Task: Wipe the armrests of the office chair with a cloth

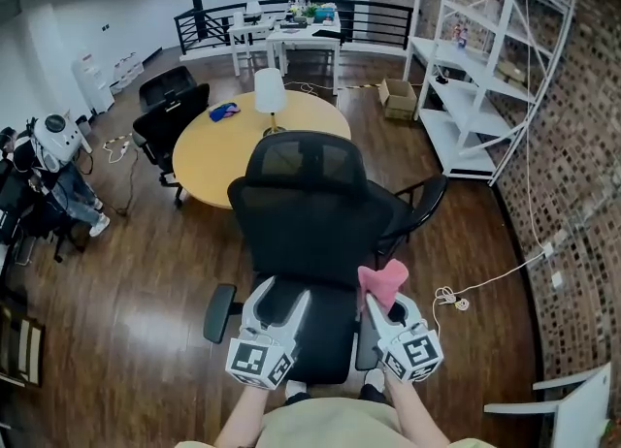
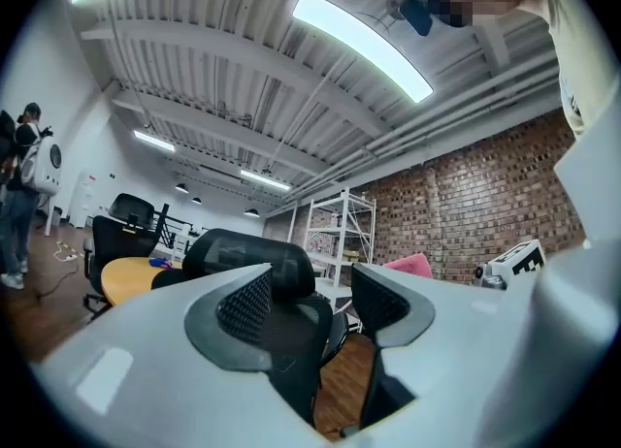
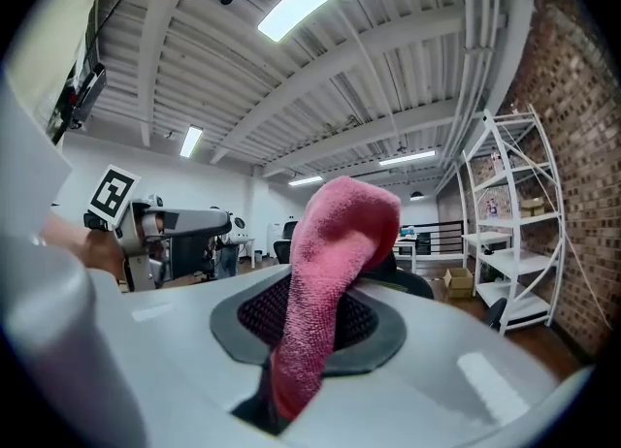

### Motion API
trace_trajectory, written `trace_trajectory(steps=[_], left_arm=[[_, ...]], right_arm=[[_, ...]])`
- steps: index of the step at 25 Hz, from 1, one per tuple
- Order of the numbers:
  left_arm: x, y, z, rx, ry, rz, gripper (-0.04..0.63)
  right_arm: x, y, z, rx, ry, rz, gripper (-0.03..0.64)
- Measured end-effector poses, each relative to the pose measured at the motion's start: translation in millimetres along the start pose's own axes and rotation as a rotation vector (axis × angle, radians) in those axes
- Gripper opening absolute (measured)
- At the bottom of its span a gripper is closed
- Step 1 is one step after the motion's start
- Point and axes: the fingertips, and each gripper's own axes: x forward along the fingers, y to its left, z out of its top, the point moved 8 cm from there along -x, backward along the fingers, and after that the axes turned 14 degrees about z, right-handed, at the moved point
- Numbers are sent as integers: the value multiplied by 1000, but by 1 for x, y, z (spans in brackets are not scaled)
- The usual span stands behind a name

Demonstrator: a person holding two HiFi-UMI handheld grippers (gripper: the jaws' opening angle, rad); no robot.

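- Cloth (image 1: 383, 281): one, pink. It is clamped between the jaws of the right gripper (image 1: 380, 308). In the right gripper view the cloth (image 3: 330, 281) is pinched low between the two dark pads. Its free end stands up past the jaw tips and flops over at the top.
- In the head view the cloth is held over the right side of the office chair (image 1: 310, 204), at the lower right edge of the backrest. Whether it touches the chair cannot be told.
- Armrests: the left armrest (image 1: 220, 312) is seen clear, well apart from the cloth. The right armrest (image 1: 366, 347) is partly covered by the right gripper, just below the cloth.
- Left gripper (image 1: 281, 297): jaws are spread, with nothing held. In the left gripper view (image 2: 310, 291) the black mesh chair back (image 2: 257, 262) is seen beyond the gap.
- Count of grippers: two, each carrying one cube with square black-and-white markers.
- Count of chairs: the near office chair, plus two black chairs (image 1: 167, 107) at the far left side of the table.
- One round wooden table (image 1: 218, 150) is noted behind the chair, with one white lamp (image 1: 269, 92) and one blue item (image 1: 223, 111) on it.
- One white shelf unit (image 1: 475, 68) stands against the brick wall, with one cardboard box (image 1: 398, 97) on the floor beside it.
- Writing: only the marker patterns can be made out. Print on the shelf goods is too small to read.
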Motion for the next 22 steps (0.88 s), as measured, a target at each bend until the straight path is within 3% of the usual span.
trace_trajectory(steps=[9,14,17,22], left_arm=[[-33,69,0,60,9,22,235],[-54,115,0,44,35,72,235],[-72,136,-1,58,26,151,233],[-102,161,3,69,27,345,229]], right_arm=[[53,57,-18,16,10,28,67],[96,97,-23,27,50,112,67],[116,111,-25,31,60,176,67],[147,119,-24,51,53,308,67]])
